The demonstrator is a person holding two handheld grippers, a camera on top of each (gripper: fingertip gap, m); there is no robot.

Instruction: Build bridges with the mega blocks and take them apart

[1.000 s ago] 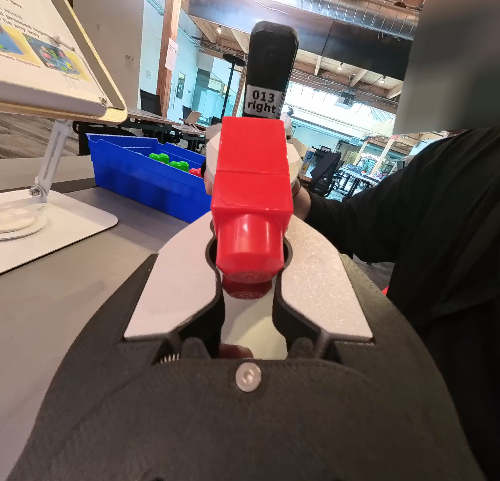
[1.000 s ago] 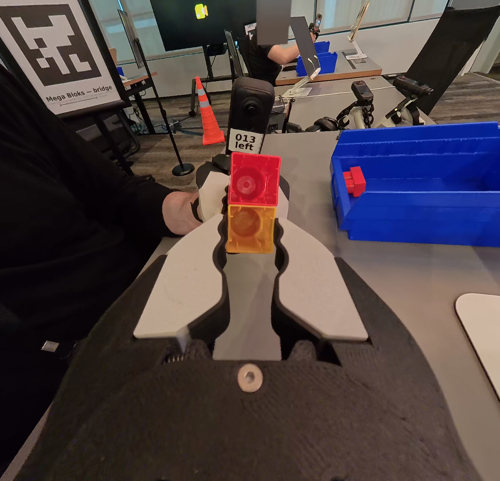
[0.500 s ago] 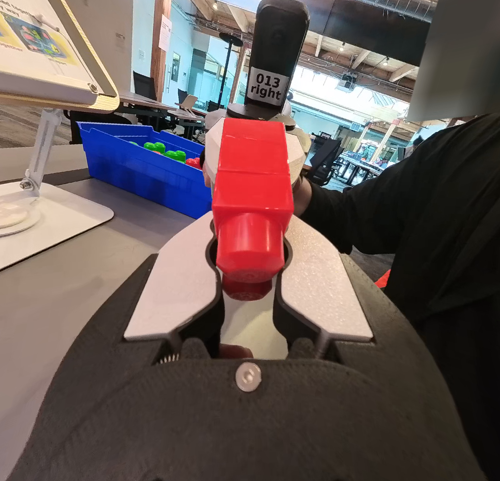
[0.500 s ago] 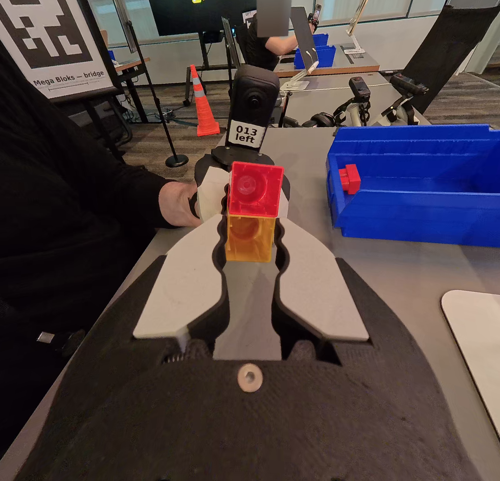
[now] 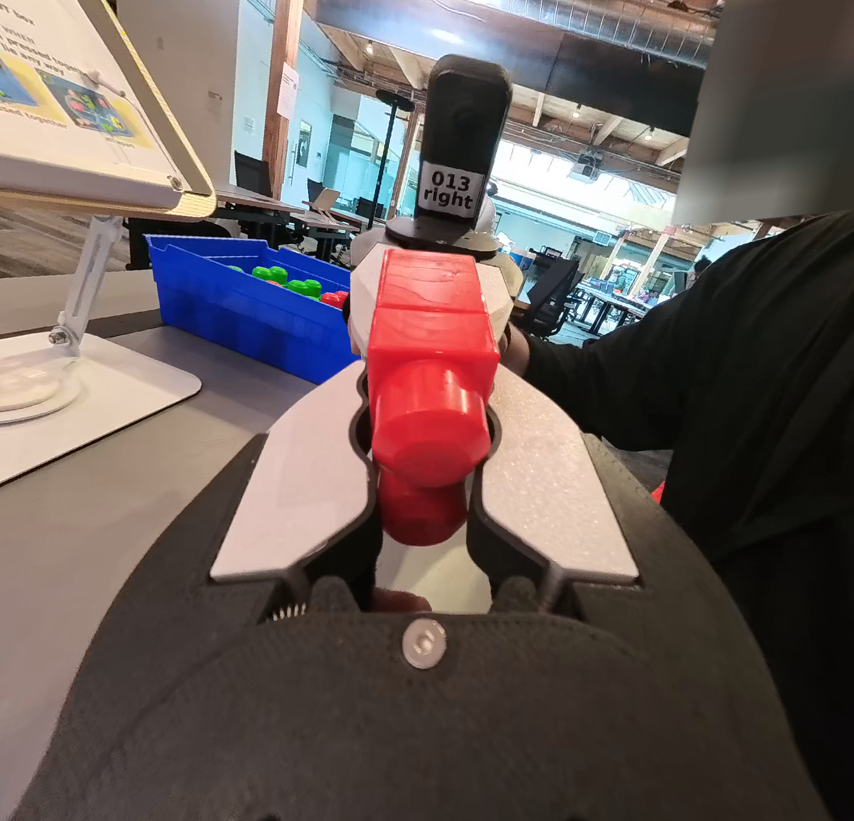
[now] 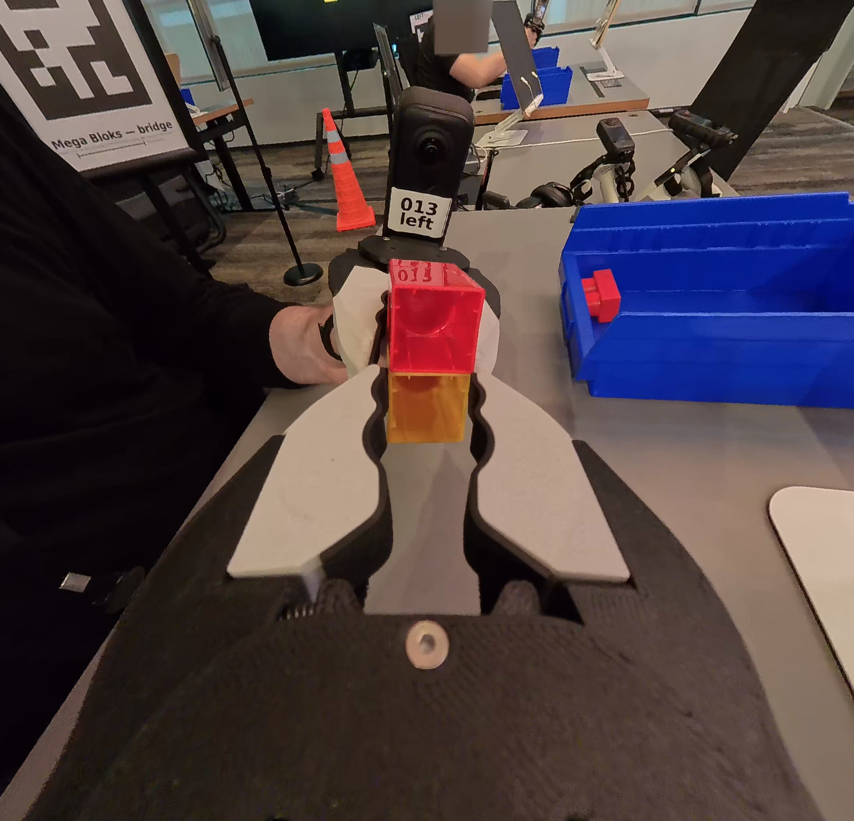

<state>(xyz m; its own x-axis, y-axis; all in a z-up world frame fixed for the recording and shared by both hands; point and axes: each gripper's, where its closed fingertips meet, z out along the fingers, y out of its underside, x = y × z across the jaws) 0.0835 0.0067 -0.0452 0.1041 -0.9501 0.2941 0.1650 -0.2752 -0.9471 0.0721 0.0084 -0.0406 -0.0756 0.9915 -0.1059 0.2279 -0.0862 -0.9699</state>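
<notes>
I hold a small block assembly in the air between two grippers that face each other. My left gripper (image 5: 430,373) is shut on the red block (image 5: 432,336), whose stud points at its camera; a second red stud (image 5: 423,512) shows below. My right gripper (image 6: 427,383) is shut on the orange block (image 6: 425,410), whose hollow underside faces its camera. A red block (image 6: 434,323) sits directly above the orange one, between the left gripper's white fingers (image 6: 356,327). The orange block is hidden in the left wrist view. The right gripper's fingers (image 5: 497,290) show behind the far red block.
A blue bin (image 5: 240,309) on the grey table (image 5: 115,521) holds green blocks (image 5: 277,274) and red ones. It also shows in the right wrist view (image 6: 693,350) with a red block (image 6: 600,293) inside. An instruction board (image 5: 69,119) stands on a white base (image 5: 92,401). A person's black sleeves flank both views. The grippers are tip to tip, or close to it.
Both grasps have held. In the right wrist view the red block now looks larger and tilted, showing its top face. The blue bin has slid slightly left in that view.
</notes>
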